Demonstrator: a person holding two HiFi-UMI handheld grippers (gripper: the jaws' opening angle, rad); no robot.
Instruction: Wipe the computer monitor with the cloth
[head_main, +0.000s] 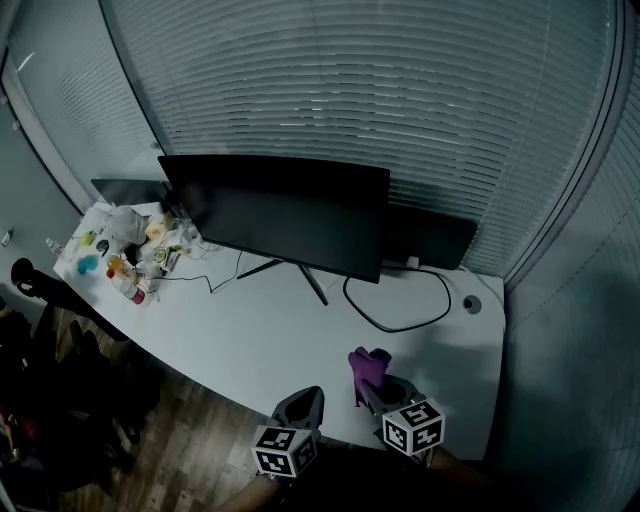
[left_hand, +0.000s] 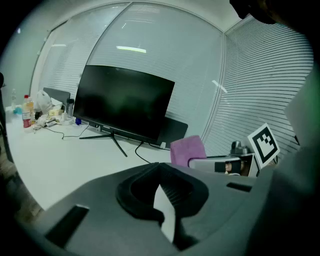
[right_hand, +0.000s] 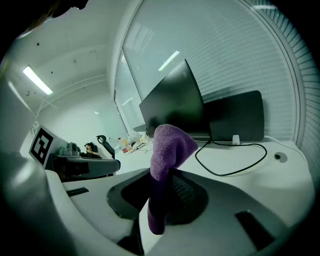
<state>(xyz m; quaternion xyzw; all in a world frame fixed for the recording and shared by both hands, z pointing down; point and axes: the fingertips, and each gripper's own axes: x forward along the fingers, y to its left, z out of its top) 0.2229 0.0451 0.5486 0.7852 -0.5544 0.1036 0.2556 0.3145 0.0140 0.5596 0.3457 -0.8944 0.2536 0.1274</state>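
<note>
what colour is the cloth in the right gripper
Purple; the cloth pinched in the right gripper shows best in the right gripper view.

Two claws (head_main: 300, 404) (head_main: 378, 392), one cloth (head_main: 368, 364).

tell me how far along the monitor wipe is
Done: the right hand-held gripper is shut on the cloth. In hand: the cloth is held over the near edge of the desk, apart from the monitor. Left: seemingly all the wiping, since the cloth is nowhere near the monitor.
</note>
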